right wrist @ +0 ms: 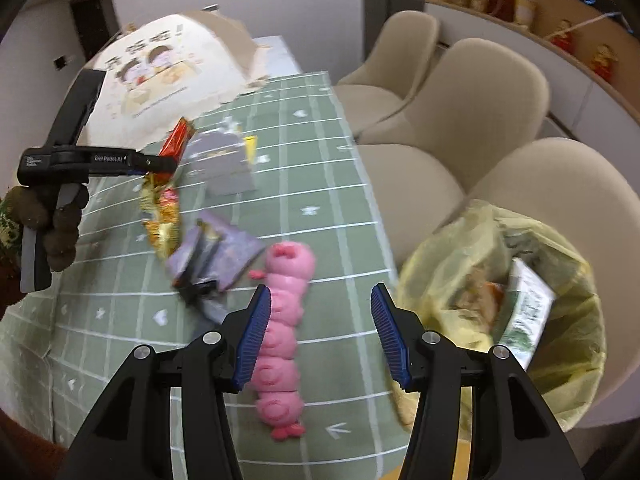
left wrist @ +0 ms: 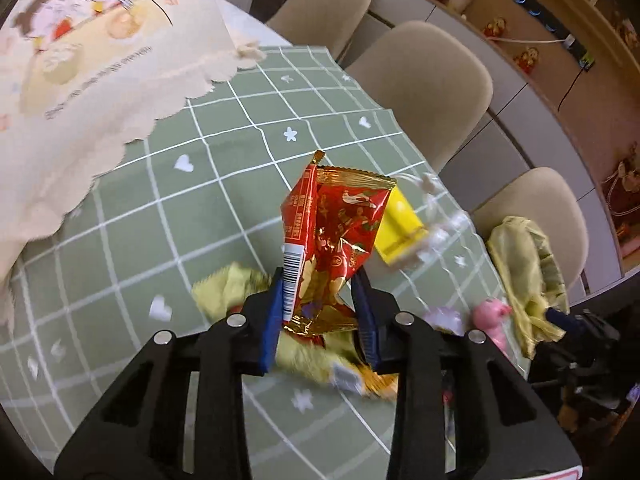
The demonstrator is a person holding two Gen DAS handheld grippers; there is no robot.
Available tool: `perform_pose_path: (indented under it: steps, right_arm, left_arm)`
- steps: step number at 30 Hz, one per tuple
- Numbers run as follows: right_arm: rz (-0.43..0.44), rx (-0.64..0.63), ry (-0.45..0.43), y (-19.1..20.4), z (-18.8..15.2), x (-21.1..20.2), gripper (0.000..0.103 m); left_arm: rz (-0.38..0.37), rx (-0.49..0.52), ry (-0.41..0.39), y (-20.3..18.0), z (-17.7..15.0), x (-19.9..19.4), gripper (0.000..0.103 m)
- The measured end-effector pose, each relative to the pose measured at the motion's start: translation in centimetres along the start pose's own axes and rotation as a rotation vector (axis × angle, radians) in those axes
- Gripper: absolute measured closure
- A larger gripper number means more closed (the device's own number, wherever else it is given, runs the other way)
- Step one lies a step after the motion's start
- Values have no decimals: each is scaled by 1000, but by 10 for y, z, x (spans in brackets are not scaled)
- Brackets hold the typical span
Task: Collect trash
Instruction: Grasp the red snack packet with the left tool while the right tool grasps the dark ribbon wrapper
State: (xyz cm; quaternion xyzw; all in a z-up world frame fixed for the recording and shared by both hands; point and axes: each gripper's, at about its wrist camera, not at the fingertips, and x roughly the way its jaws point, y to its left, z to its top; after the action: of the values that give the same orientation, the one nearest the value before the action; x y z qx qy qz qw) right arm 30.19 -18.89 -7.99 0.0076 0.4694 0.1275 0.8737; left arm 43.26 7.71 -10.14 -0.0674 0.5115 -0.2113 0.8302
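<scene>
Left gripper pinches red wrapper; carry level toward 3 o'clock bin bag, right gripper wide, empty.

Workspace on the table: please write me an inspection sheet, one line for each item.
Surface: green checked tablecloth, a paper bag on it.
Job's things: red wrapper held above the table; gold wrappers; purple wrappers; lined trash bin beside the table.
Clutter: pink toy; yellow block.
Grippers: left tool shut on the red wrapper; right tool open.
Cables: power strip on the sideboard.
Surroundings: beige chairs.
</scene>
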Motion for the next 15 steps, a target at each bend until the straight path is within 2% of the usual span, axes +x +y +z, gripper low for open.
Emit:
perform_pose_path:
  steps: [3, 6, 8, 14, 15]
  right_arm:
    - [98, -65, 8, 20, -1, 3, 54]
    - [120, -143, 21, 43, 0, 12, 54]
    - [140, -198, 28, 55, 3, 21, 54]
    - [91, -343, 88, 78, 7, 56, 54]
    - [98, -345, 99, 78, 7, 60, 58]
  left_arm:
    - [8, -20, -32, -5, -15, -24, 72]
    - [14, -65, -59, -3, -32, -44, 72]
    - [23, -96, -51, 1, -42, -50, 72]
    - [83, -139, 17, 3, -85, -59, 70]
    - [83, -148, 27, 3, -92, -60, 70]
